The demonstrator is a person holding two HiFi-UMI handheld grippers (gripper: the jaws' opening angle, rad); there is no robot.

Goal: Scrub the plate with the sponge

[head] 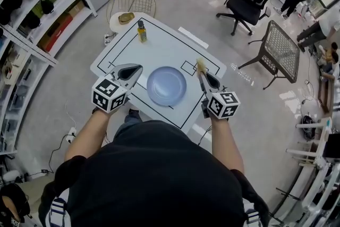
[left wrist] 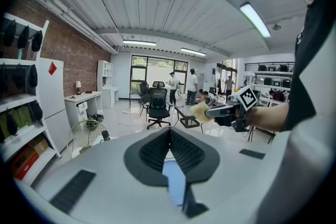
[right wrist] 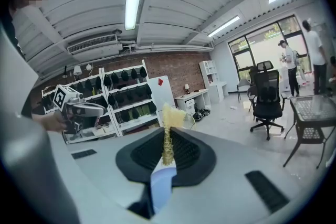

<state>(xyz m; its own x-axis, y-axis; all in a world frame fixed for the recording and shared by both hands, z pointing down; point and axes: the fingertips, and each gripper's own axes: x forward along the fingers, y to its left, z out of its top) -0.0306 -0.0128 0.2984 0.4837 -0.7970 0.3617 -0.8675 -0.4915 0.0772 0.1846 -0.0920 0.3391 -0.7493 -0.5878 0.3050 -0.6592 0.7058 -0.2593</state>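
Head view: sponge (head: 201, 65) in right gripper (head: 202, 74)

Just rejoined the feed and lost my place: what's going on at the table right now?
A person stands over a white table with a gripper in each hand. The right gripper is shut on a yellow sponge, held just right of the blue plate and not on it. The left gripper is shut and empty, at the plate's left. A bottle stands at the far end. Scrubbing does not look under way yet.
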